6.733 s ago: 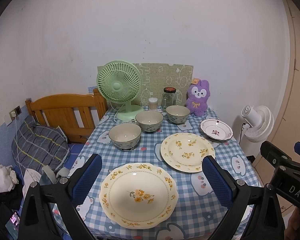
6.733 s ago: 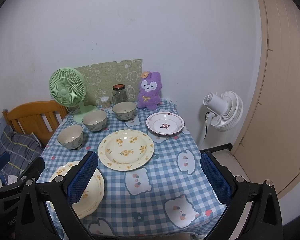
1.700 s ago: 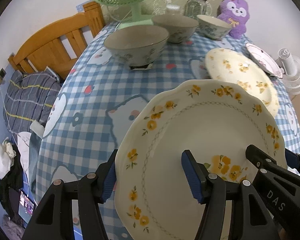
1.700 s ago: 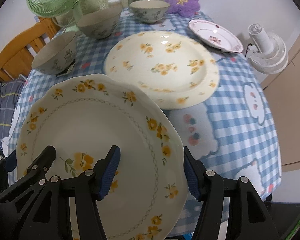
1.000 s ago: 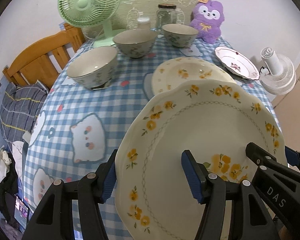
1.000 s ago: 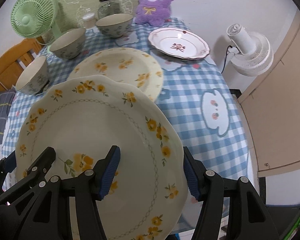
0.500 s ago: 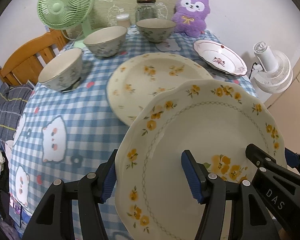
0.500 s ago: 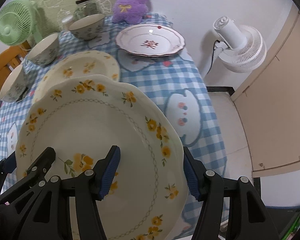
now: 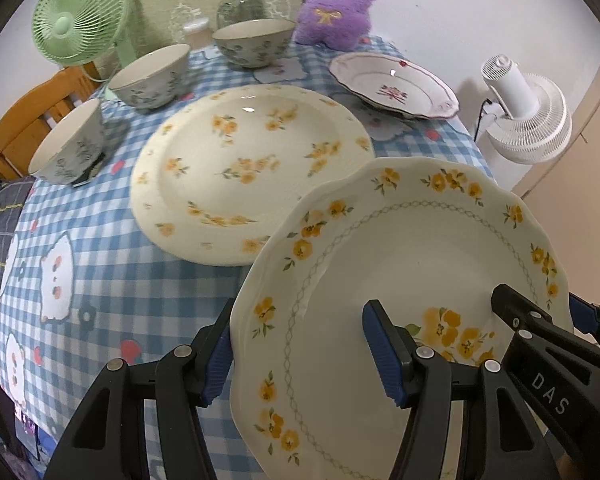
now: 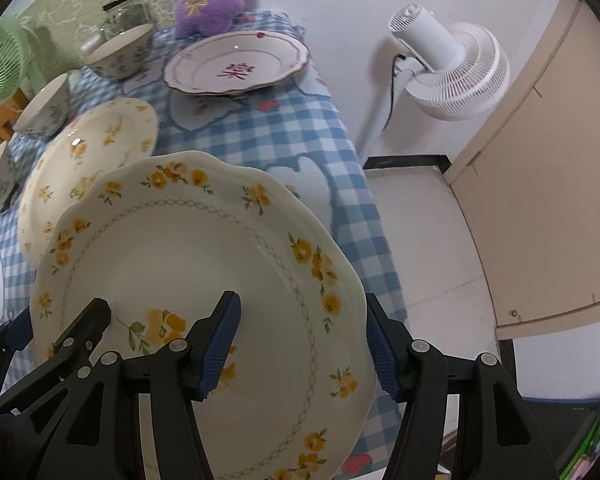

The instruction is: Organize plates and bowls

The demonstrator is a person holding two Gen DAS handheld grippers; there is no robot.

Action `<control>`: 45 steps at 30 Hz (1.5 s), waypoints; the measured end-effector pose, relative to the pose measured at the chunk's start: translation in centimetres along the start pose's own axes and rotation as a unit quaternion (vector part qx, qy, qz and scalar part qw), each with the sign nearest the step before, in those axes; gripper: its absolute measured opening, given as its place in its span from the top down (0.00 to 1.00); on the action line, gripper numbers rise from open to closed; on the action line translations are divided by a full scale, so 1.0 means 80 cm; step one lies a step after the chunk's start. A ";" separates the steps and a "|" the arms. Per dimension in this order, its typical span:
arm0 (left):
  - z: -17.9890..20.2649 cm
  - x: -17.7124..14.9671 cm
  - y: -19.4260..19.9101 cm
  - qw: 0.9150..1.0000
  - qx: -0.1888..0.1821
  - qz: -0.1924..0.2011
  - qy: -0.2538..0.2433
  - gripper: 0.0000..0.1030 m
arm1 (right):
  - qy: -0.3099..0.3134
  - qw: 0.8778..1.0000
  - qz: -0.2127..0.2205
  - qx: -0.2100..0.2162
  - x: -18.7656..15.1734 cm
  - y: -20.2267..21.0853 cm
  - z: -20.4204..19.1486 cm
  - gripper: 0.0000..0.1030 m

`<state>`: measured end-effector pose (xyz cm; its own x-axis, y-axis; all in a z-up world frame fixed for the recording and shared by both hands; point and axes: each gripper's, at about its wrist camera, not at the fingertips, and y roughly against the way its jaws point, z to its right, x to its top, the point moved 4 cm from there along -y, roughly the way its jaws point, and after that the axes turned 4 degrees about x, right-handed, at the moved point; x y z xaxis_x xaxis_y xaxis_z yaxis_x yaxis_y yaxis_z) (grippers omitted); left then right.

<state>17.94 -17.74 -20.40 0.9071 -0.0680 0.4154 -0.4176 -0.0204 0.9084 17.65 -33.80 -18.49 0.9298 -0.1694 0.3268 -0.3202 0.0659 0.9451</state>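
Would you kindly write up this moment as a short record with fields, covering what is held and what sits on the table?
held item: scalloped yellow-flower plate, tilted, above the table
left tongs: clamped across the plate's left rim
right tongs: clamped across its right rim
nearest plate on table: round yellow-flower plate, partly overlapped by the held one
other plate: red-patterned plate
bowls: three, in a row
table cover: blue checked tablecloth

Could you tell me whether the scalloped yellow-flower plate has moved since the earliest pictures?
Yes. The scalloped plate then lay on the table near its front edge; now both tools hold it lifted, its rim overlapping the other yellow-flower plate.
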 end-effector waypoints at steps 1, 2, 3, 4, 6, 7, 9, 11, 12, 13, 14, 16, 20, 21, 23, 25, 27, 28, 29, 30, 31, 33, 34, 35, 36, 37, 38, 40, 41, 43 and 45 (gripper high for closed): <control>0.004 -0.001 -0.001 1.000 -0.001 -0.001 -0.002 0.40 | -0.002 1.000 -0.002 -0.001 -0.001 -0.003 0.004 0.37; 0.007 0.000 -0.003 1.000 -0.001 -0.003 -0.004 0.40 | -0.003 1.000 -0.003 -0.001 -0.002 -0.004 0.006 0.37; 0.010 -0.001 -0.004 1.000 -0.002 -0.004 -0.006 0.40 | -0.004 1.000 -0.006 -0.002 -0.003 -0.007 0.009 0.37; 0.012 -0.002 -0.007 1.000 -0.002 -0.006 -0.007 0.40 | -0.005 1.000 -0.008 -0.002 -0.004 -0.009 0.011 0.37; 0.016 -0.003 -0.010 1.000 -0.002 -0.011 -0.008 0.40 | -0.007 1.000 -0.011 -0.003 -0.006 -0.013 0.013 0.37; 0.018 -0.004 -0.012 1.000 -0.002 -0.013 -0.009 0.40 | -0.008 1.000 -0.013 -0.004 -0.007 -0.015 0.015 0.37; 0.021 -0.005 -0.016 1.000 -0.002 -0.016 -0.011 0.40 | -0.009 1.000 -0.016 -0.004 -0.008 -0.020 0.018 0.37; 0.024 -0.007 -0.019 1.000 -0.002 -0.021 -0.011 0.40 | -0.008 1.000 -0.019 -0.003 -0.010 -0.024 0.018 0.37; 0.024 -0.008 -0.021 1.000 -0.002 -0.023 -0.010 0.40 | -0.007 1.000 -0.021 -0.002 -0.010 -0.027 0.018 0.37; 0.024 -0.009 -0.023 1.000 -0.001 -0.025 -0.010 0.40 | -0.007 1.000 -0.022 -0.002 -0.010 -0.029 0.018 0.37; 0.025 -0.010 -0.025 1.000 0.000 -0.026 -0.009 0.40 | -0.007 1.000 -0.023 -0.001 -0.010 -0.031 0.017 0.37; 0.025 -0.010 -0.028 1.000 0.002 -0.028 -0.008 0.40 | -0.006 1.000 -0.025 0.000 -0.010 -0.035 0.017 0.37; 0.027 -0.010 -0.031 1.000 0.009 -0.026 -0.009 0.39 | -0.008 1.000 -0.024 0.003 -0.010 -0.039 0.017 0.37; 0.027 -0.009 -0.031 1.000 0.010 -0.025 -0.008 0.39 | -0.008 1.000 -0.023 0.004 -0.009 -0.040 0.017 0.37; 0.027 -0.009 -0.032 1.000 0.012 -0.022 -0.008 0.39 | -0.009 1.000 -0.022 0.006 -0.009 -0.041 0.018 0.37; 0.028 -0.008 -0.032 1.000 0.014 -0.020 -0.008 0.39 | -0.010 1.000 -0.023 0.009 -0.009 -0.042 0.019 0.37; 0.027 -0.008 -0.032 1.000 0.012 -0.020 -0.008 0.40 | -0.015 0.999 -0.028 0.013 -0.008 -0.043 0.020 0.36; 0.027 -0.008 -0.032 1.000 0.009 -0.021 -0.010 0.39 | -0.017 0.999 -0.030 0.014 -0.008 -0.044 0.021 0.36; 0.027 -0.008 -0.032 1.000 0.005 -0.021 -0.012 0.36 | -0.017 0.999 -0.031 0.015 -0.007 -0.044 0.021 0.36; 0.028 -0.008 -0.033 1.000 0.001 -0.023 -0.013 0.35 | -0.018 0.999 -0.033 0.016 -0.006 -0.044 0.021 0.36; 0.029 -0.008 -0.033 1.000 -0.003 -0.024 -0.015 0.32 | -0.017 0.999 -0.034 0.018 -0.006 -0.045 0.021 0.35; 0.029 -0.007 -0.033 0.999 -0.006 -0.025 -0.020 0.30 | -0.015 0.999 -0.035 0.017 -0.006 -0.044 0.021 0.35; 0.029 -0.007 -0.033 0.999 -0.007 -0.026 -0.022 0.29 | -0.013 0.999 -0.031 0.013 -0.006 -0.041 0.020 0.35; 0.029 -0.007 -0.032 0.999 -0.006 -0.025 -0.023 0.29 | -0.011 0.999 -0.028 0.010 -0.005 -0.039 0.020 0.35; 0.028 -0.006 -0.031 0.999 -0.003 -0.023 -0.024 0.28 | -0.007 1.000 -0.022 0.007 -0.004 -0.035 0.019 0.35; 0.027 -0.006 -0.028 1.000 0.001 -0.019 -0.025 0.26 | -0.005 1.000 -0.018 0.007 -0.003 -0.032 0.017 0.35; 0.026 -0.005 -0.026 1.000 0.003 -0.016 -0.025 0.25 | -0.004 1.000 -0.017 0.008 -0.003 -0.031 0.017 0.34; 0.023 -0.004 -0.022 1.000 0.003 -0.012 -0.022 0.24 | -0.005 1.000 -0.014 0.011 -0.001 -0.025 0.016 0.33; 0.021 -0.003 -0.020 1.000 0.003 -0.011 -0.021 0.24 | -0.005 1.000 -0.012 0.012 -0.001 -0.024 0.015 0.32; 0.020 -0.002 -0.016 1.000 0.003 -0.008 -0.021 0.23 | -0.006 1.000 -0.008 0.013 0.001 -0.018 0.015 0.31; 0.017 0.000 -0.009 1.000 0.001 -0.005 -0.022 0.22 | -0.007 1.000 -0.004 0.014 0.003 -0.012 0.014 0.31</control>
<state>18.15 -19.06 -21.13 0.9079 -0.1115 0.4041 -0.4089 -0.0234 0.9123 17.98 -35.01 -19.28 0.9296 -0.1832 0.3197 -0.3184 0.0375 0.9472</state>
